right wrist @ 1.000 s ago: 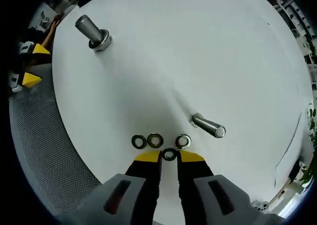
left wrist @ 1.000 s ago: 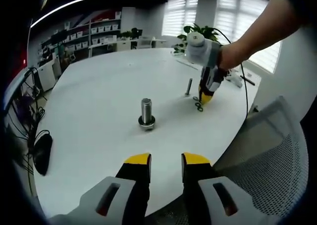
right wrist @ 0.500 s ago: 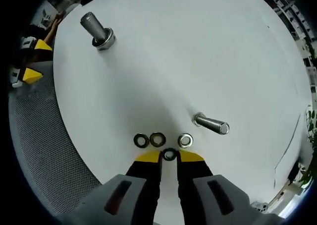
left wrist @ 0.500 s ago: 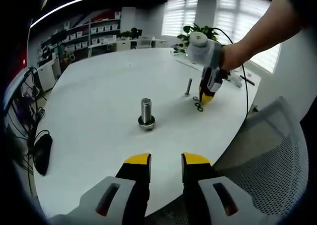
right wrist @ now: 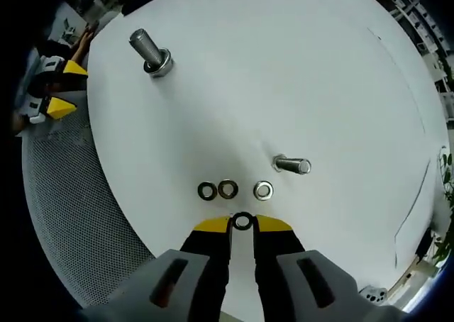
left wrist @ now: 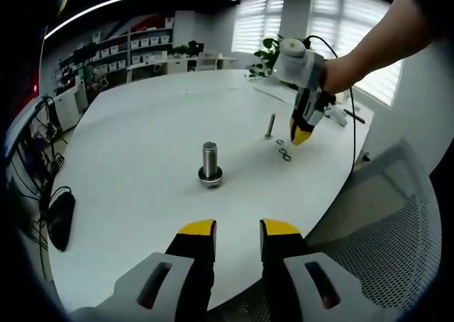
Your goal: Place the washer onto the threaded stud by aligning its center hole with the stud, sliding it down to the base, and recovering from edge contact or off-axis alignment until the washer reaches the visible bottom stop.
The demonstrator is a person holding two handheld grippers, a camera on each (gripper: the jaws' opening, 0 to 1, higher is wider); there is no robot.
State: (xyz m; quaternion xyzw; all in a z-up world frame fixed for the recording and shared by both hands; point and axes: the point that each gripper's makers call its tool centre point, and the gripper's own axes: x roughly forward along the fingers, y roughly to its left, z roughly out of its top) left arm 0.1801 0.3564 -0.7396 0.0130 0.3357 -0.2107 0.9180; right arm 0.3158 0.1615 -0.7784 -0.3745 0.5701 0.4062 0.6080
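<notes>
Right tool point(right wrist: 242, 223) gripping a washer point(right wrist: 242, 220), three washers point(right wrist: 227, 189) lying beyond

We can read no text, label, brand, number or sign in either view; the shelf boxes at the upper left of the left gripper view are too blurred.

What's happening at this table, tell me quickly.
A person holds a two-jaw gripper in each hand over a white table. The right gripper has a dark washer pinched between its yellow tips, lifted above three other washers lying in a row. A slim stud stands just beyond them and a thicker stud stands farther off; neither has a washer threaded on yet. The left gripper hangs open near the table's edge, holding nothing.
</notes>
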